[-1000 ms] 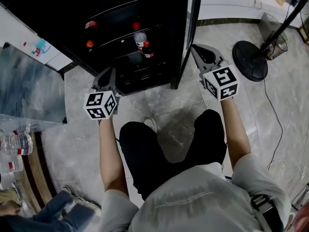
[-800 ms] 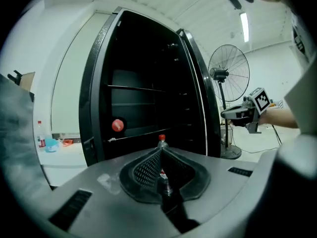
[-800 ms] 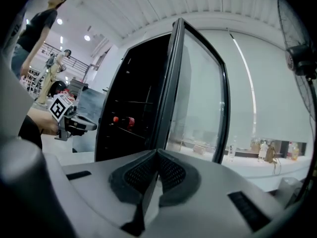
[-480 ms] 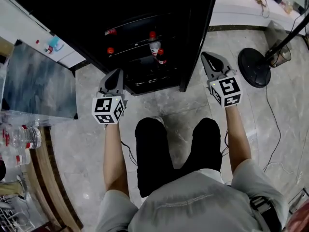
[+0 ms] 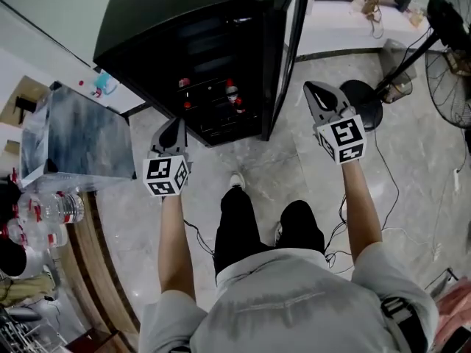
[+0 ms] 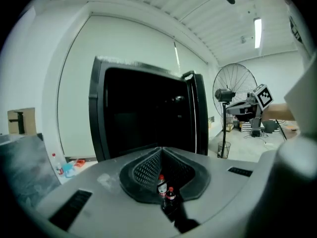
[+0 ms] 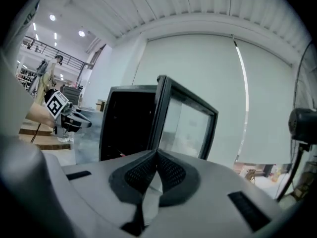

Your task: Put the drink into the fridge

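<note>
The black fridge (image 5: 184,20) stands with its glass door (image 5: 291,43) swung open to the right. Several red-capped drink bottles (image 5: 232,90) sit on its lower shelves. My left gripper (image 5: 174,125) hangs in front of the fridge's lower left corner, shut and empty. My right gripper (image 5: 313,88) is shut and empty just right of the door's edge. In the left gripper view the left gripper (image 6: 161,149) points at the fridge (image 6: 143,113), and two bottles (image 6: 162,186) show below the closed tips. In the right gripper view the right gripper (image 7: 157,153) faces the door (image 7: 185,125).
A grey-blue table (image 5: 81,134) stands left of the fridge, with several water bottles (image 5: 51,208) on a counter at the far left. A standing fan (image 5: 449,20) and its round base (image 5: 360,94) are at the right. Cables (image 5: 390,197) trail over the tiled floor.
The view has pulled back and up: the fridge now looks smaller and farther, with its top in sight. Both grippers stay shut, held out toward it.
</note>
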Motion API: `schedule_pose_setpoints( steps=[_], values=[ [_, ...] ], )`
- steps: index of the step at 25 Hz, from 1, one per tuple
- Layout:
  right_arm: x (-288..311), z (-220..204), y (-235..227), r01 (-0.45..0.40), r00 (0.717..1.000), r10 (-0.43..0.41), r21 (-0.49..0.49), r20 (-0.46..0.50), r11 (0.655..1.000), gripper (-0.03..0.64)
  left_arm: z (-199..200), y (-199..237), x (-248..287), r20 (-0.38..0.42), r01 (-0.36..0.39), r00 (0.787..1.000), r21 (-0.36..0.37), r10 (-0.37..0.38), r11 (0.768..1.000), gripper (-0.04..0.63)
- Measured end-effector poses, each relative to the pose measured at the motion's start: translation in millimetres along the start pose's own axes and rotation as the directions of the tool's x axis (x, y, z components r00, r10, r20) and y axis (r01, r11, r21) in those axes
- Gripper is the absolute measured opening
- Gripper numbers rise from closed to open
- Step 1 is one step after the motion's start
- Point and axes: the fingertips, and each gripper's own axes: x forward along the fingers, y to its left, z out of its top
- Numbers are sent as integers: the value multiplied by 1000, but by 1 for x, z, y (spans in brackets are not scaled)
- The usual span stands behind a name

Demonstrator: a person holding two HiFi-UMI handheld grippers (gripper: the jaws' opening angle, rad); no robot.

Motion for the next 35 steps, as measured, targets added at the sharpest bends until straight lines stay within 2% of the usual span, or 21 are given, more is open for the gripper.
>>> schedule_pose_setpoints(
  steps=[7, 15, 24, 29, 35],
  values=[
    [-73, 126, -32, 14, 999, -14, 0, 31, 1000, 0, 134, -17, -59, 37, -23, 999, 21, 23, 1000, 12],
    [-141, 210, -31, -22, 996, 24, -34, 81, 999, 2, 229, -55, -125, 92, -63, 994, 30, 60, 998, 12],
    [-193, 250, -11, 0, 994, 4, -36, 106, 999, 2, 278, -54, -191, 146, -86, 986, 49, 78, 995, 14],
    [-209, 261, 13, 46, 994, -41, -45, 103, 998, 2, 279, -42, -226, 139, -97, 987, 127, 80, 987, 14],
    [-220, 287, 64, 73, 991, -66, -58, 120, 996, 2, 275, -26, -265, 144, -72, 988, 149, 51, 986, 14]
  ],
)
